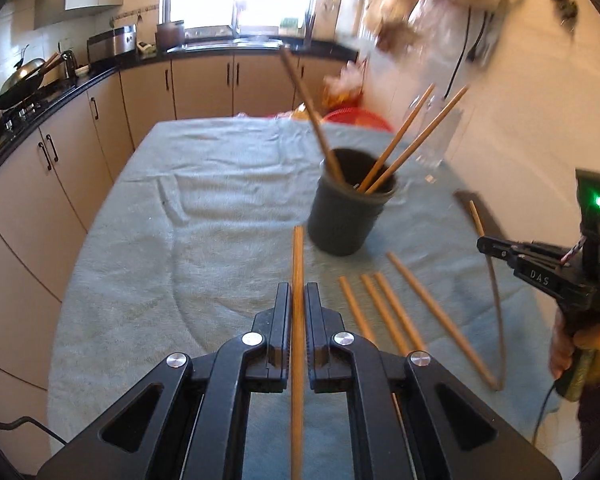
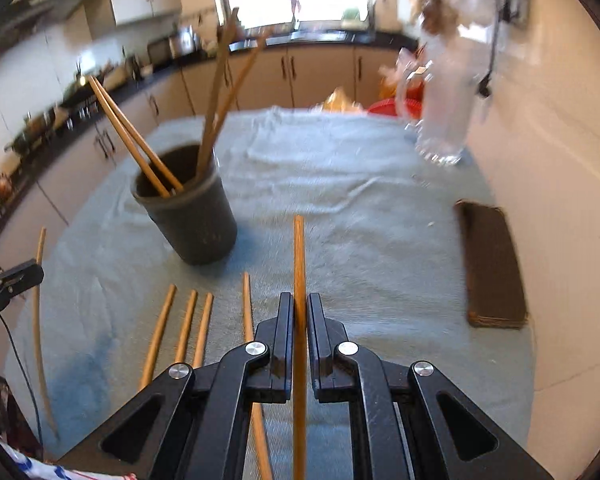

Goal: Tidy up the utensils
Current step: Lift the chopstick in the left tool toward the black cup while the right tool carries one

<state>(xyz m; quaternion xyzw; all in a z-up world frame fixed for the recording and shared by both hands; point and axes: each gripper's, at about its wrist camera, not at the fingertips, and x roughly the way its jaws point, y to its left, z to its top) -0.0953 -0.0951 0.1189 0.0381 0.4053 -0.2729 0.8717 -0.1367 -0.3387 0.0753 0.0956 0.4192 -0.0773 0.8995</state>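
A dark round cup (image 1: 346,210) stands on the towel-covered table (image 1: 180,220) with several wooden chopsticks leaning in it; it also shows in the right wrist view (image 2: 192,216). My left gripper (image 1: 298,294) is shut on a chopstick (image 1: 297,256) that points toward the cup. My right gripper (image 2: 299,304) is shut on another chopstick (image 2: 299,256), held above the towel right of the cup. Several loose chopsticks (image 1: 384,312) lie on the towel in front of the cup, also seen in the right wrist view (image 2: 188,328). The right gripper's body (image 1: 540,268) shows at the left view's right edge.
A clear glass mug (image 2: 444,120) stands at the far right of the table. A brown flat pad (image 2: 494,264) lies by the wall. A red basket (image 1: 356,118) sits behind the table. Kitchen counters with a wok (image 1: 20,84) run along the left.
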